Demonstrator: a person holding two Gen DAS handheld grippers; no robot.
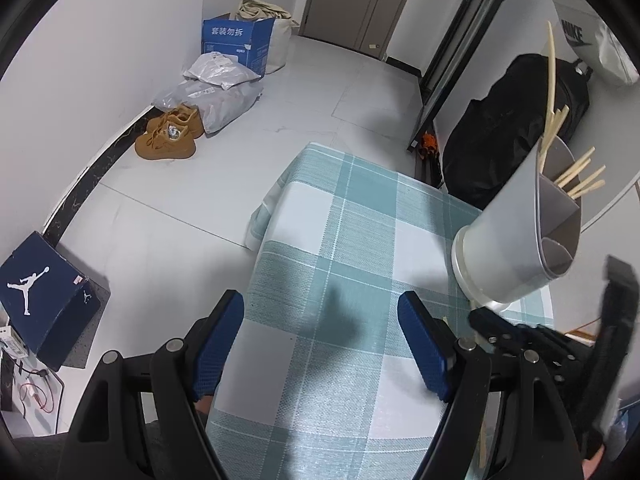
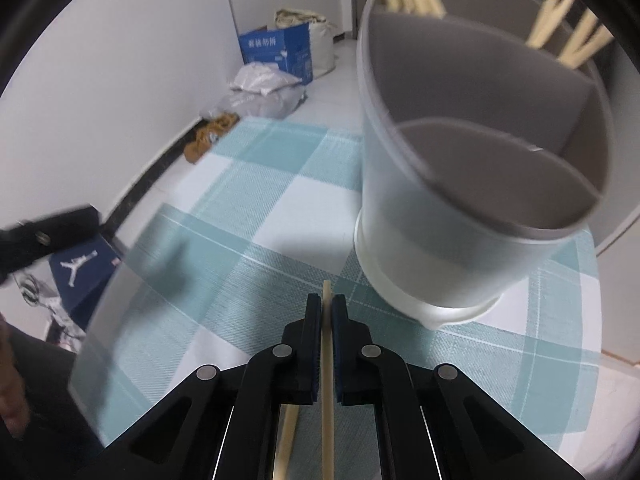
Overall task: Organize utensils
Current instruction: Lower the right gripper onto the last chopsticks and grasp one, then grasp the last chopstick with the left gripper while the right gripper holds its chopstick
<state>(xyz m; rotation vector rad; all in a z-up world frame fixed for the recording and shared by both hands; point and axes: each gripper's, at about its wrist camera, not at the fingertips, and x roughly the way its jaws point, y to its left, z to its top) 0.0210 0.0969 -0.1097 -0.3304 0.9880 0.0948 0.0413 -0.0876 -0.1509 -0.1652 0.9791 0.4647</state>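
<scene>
Chopstick [image 2: 327, 360], one, pale wood: clamped between the closed jaws of your right hand-held gripper [image 2: 327, 308], its tip projecting just past the pads toward the holder. A second chopstick [image 2: 286, 440] lies on the worktop [image 2: 248, 208] beneath that gripper, near the worktop's near edge. Utensil holder [image 2: 460, 208], grey, round, divided into compartments: stands toward the right edge of the worktop on a white base; its far compartments already hold several chopsticks [image 2: 572, 36], and the nearest compartment looks empty. Left hand-held gripper [image 1: 320, 344]: jaws wide apart, gripping nothing, hovering over the checked cloth toward the near left corner, well apart from the holder [image 1: 516, 232]. Judged step: carrying the held chopstick to a compartment. Risks for you: the stick is gripped near one end, so most of its length hangs behind the pads and may pivot or slip as you tilt it upright; the tip may catch the rim or a divider and tip the holder, since your left gripper is not steadying it; and letting go too early may drop the stick outside the holder.
</scene>
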